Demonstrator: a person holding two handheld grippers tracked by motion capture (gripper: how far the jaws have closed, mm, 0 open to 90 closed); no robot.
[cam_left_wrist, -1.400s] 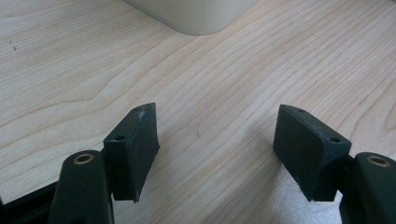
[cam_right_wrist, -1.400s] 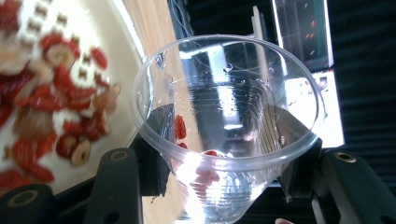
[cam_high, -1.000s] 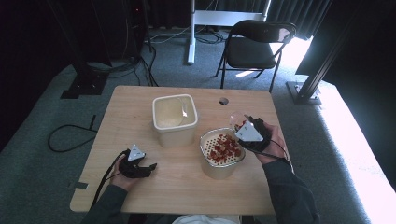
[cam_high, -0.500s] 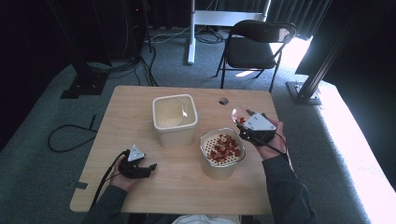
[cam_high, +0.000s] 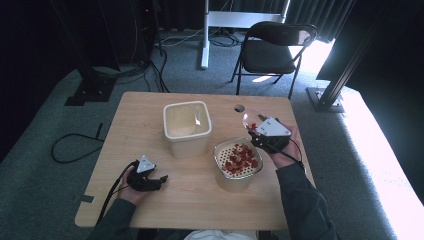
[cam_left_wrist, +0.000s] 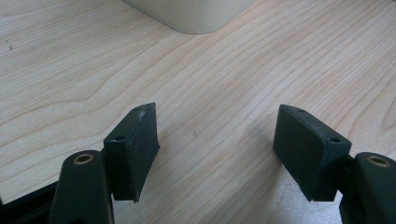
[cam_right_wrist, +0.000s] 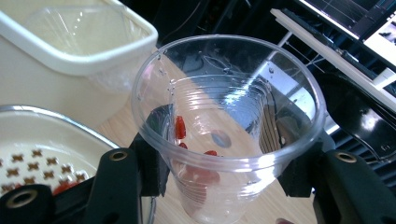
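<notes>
Right hand-held gripper (cam_right_wrist: 219, 172): clamped on the clear plastic cup (cam_right_wrist: 227, 121), held near the worktop's (cam_high: 150, 115) right edge.
Cup contents: a few red pieces (cam_right_wrist: 180, 127).
Left hand-held gripper (cam_left_wrist: 217, 154): jaws held apart, nothing between, near the front-left corner.

In the right gripper view the clear plastic cup (cam_right_wrist: 224, 126) hides the inner faces of both jaws, and its base runs off the bottom edge (so how many red pieces (cam_right_wrist: 201, 175) lie in it cannot be counted). The strainer basket (cam_right_wrist: 44, 154) is cut by the left edge, the cream bin (cam_right_wrist: 70, 51) by the top. In the left gripper view the bin (cam_left_wrist: 191, 14) shows just a lower corner. From the high view the cup (cam_high: 250, 121) is too small to read, and the person's forearms leave at the bottom.
</notes>
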